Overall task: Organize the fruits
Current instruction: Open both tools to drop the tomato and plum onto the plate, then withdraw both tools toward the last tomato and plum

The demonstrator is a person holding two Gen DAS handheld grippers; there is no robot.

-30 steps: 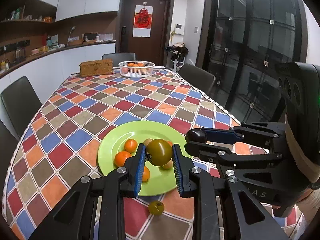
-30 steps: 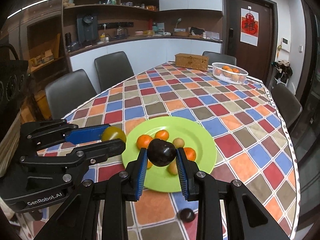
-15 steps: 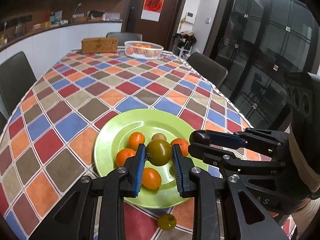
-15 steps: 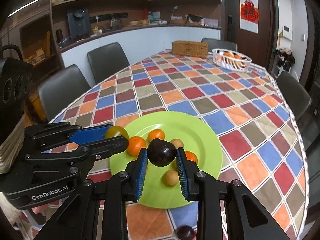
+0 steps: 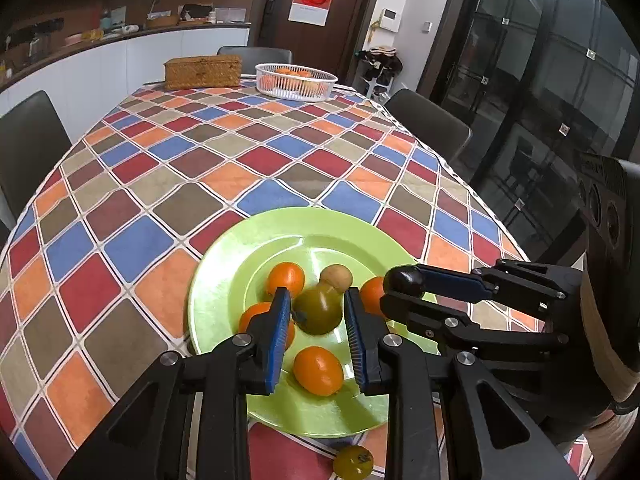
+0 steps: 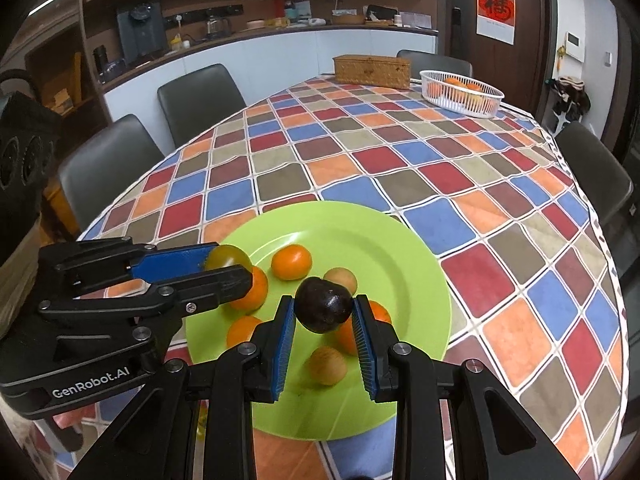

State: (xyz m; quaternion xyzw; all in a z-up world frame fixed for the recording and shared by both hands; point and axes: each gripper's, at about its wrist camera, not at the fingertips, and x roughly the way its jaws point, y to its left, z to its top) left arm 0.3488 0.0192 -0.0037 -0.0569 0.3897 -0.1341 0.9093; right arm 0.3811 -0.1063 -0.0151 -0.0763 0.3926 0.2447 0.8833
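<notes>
Green-brown and squeezed between blue pads, a tomato [image 5: 318,312] sat clamped in the fingers of your left gripper [image 5: 316,322] above the lime-green plate [image 5: 224,280], while your right gripper [image 6: 324,328] held its fingers tight on a dark, nearly black fruit [image 6: 324,305] over the same plate. You had both tools angled downward and side by side, each visible in the other's camera: the right one reaching in from the right edge of the left wrist view, the left one entering from the left edge of the right wrist view. On the plate lay several orange fruits, among them one near the front rim [image 5: 318,370] and one farther back [image 5: 286,278], along with a pale tan fruit [image 5: 336,277]. A second green-brown tomato [image 5: 353,462] rested on the checked tablecloth [image 5: 200,168] just beside the plate's near edge. At the far end of the table you could see a white basket [image 5: 296,82] holding more orange fruit, next to a woven box [image 5: 203,71]. Dark chairs [image 6: 200,96] stood along the table's sides.
</notes>
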